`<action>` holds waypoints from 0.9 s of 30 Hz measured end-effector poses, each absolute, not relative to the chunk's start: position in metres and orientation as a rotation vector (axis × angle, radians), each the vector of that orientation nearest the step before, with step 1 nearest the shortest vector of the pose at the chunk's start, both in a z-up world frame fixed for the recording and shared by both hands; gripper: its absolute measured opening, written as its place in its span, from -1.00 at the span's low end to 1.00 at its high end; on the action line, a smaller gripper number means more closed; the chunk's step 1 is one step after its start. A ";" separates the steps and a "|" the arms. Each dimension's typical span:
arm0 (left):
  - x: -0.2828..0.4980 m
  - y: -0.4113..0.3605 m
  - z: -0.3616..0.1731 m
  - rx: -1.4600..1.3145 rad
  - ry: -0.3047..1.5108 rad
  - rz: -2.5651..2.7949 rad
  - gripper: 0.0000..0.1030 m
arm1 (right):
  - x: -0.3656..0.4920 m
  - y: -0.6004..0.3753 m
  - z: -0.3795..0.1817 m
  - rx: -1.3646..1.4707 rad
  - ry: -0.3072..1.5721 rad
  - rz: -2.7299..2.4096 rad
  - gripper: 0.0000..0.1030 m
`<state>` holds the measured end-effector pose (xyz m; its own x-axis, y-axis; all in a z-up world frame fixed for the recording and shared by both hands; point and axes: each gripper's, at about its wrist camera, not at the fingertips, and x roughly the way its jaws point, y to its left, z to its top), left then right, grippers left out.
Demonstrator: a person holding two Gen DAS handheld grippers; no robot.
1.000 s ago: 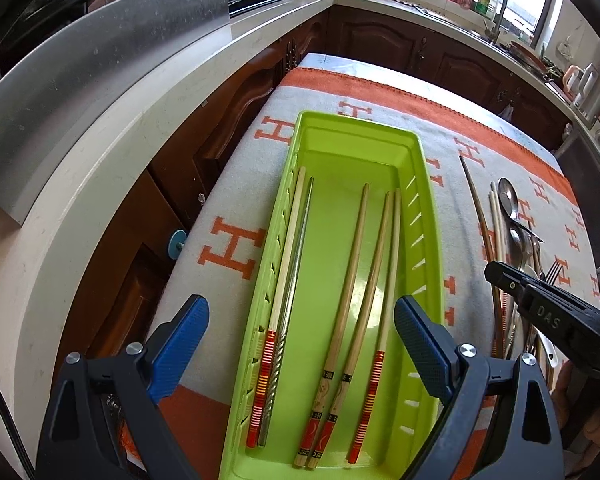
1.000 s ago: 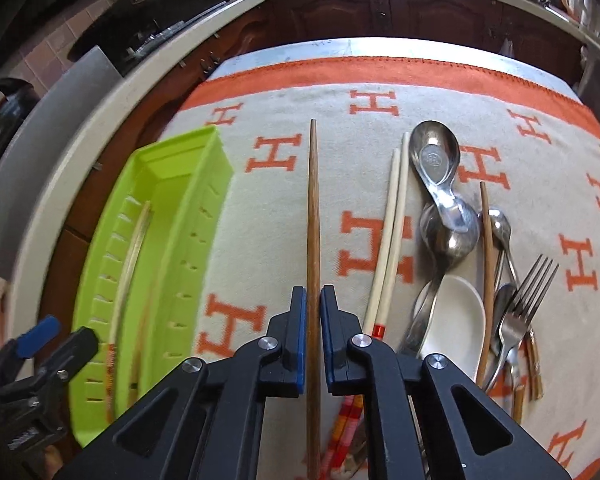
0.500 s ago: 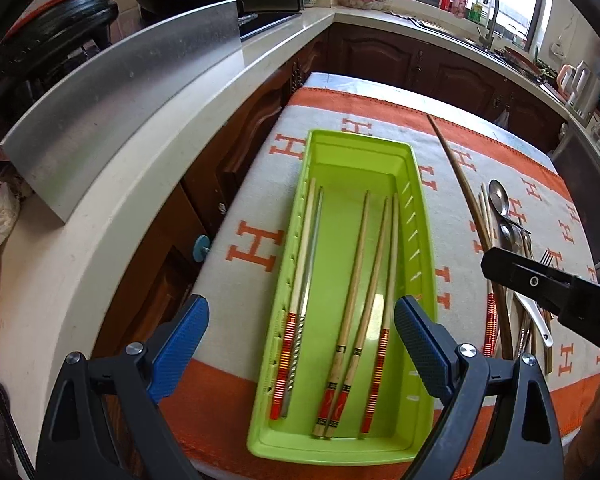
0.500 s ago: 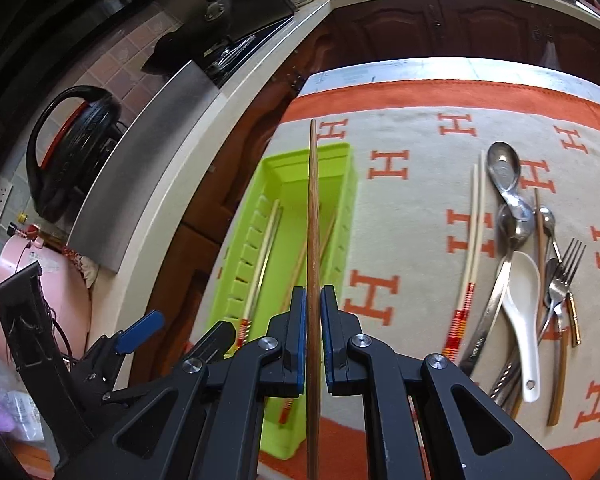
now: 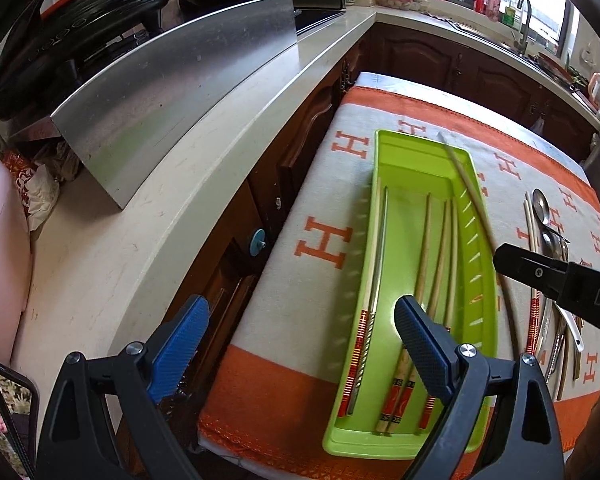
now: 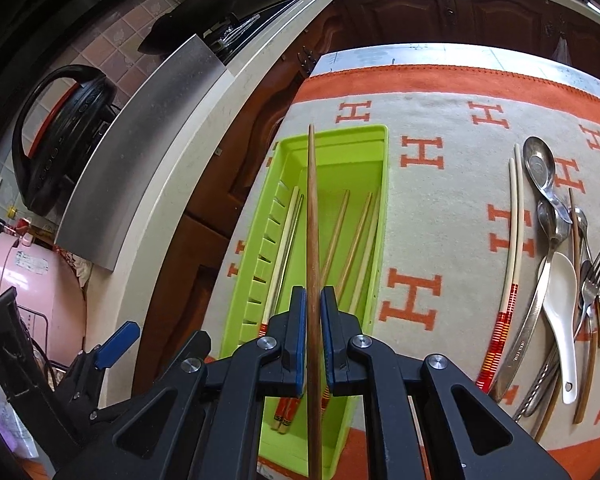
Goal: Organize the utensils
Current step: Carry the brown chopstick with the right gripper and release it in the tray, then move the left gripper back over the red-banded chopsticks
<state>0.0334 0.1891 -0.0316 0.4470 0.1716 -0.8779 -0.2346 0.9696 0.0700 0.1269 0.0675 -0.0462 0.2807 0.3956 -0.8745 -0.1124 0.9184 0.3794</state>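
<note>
Right gripper (image 6: 312, 336) clamped on slim brown wooden chopstick (image 6: 312, 216) above slotted lime plastic tray (image 6: 382, 216); left gripper (image 5: 300, 344) blue-padded fingers wide apart, empty.

left wrist view: rides behind the spread left tongs (image 5: 302, 340), looks steeply down, near the green tray (image 5: 396, 436) | right wrist view: behind the pinched right tongs (image 6: 312, 312), steeply down over the tray (image 6: 382, 208) | shared: tray, orange-lettered cloth (image 5: 324, 240), loose cutlery (image 6: 556, 264) right of both tongs; each view catches the other tongs
</note>
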 end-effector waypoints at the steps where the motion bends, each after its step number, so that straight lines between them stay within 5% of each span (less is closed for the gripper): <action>1: 0.034 0.190 -0.032 -0.063 1.080 0.255 0.80 | 0.127 0.069 -0.047 0.257 1.242 0.343 -0.80; 5: 0.036 0.191 -0.037 -0.056 1.097 0.258 0.80 | 0.125 0.068 -0.046 0.244 1.232 0.327 -0.58; 27: 0.037 0.166 -0.038 0.002 1.126 0.223 0.80 | 0.083 0.024 -0.033 0.130 1.146 0.289 -0.56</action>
